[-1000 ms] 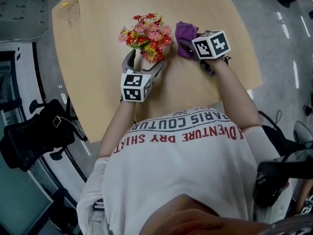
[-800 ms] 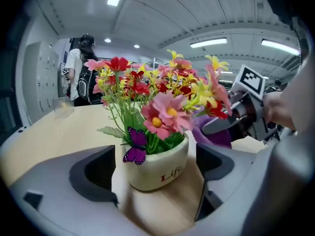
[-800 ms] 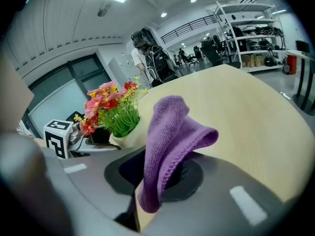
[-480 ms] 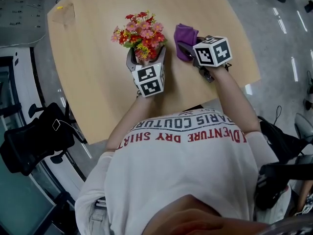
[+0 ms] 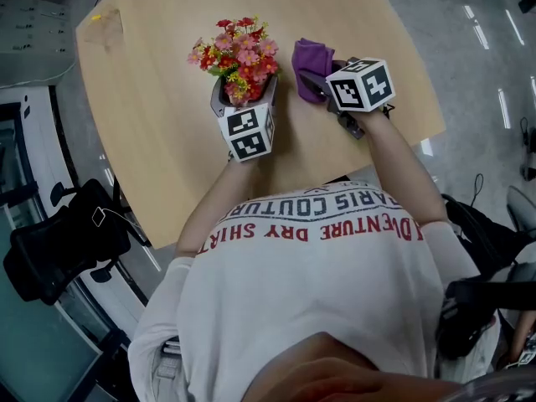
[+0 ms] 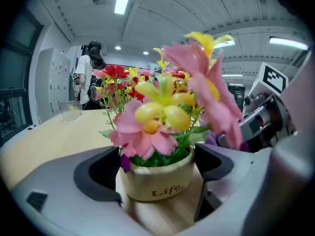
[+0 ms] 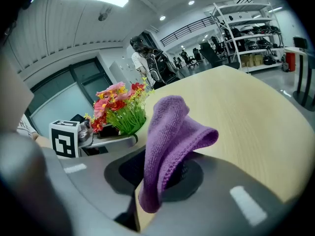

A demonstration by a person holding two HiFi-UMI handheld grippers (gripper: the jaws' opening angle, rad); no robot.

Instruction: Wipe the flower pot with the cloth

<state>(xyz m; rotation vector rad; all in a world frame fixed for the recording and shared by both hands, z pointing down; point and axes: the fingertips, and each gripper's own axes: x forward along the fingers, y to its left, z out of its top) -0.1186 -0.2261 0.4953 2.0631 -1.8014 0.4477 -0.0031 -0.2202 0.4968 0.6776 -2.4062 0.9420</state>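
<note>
A pale wood table w/ rounded corners fills the upper half of the head view. A person in a white printed T-shirt takes up the lower half, both forearms reaching up-frame.

The left gripper, just left of ctr, is clamped on the flower pot. In the left gripper view the dark pads meet the pot's cream wall on both sides, and the pot stands upright on the wood, the word "Life" facing the camera. Pink, red & yellow flowers spill over its rim, hiding most of the pot from above.

The right gripper, right of ctr, pinches the purple cloth, which stands up in a folded peak btwn the closed jaws. The cloth sits just right of the blooms, apart from them.

A small clear container sits near the table's upper-left edge.
</note>
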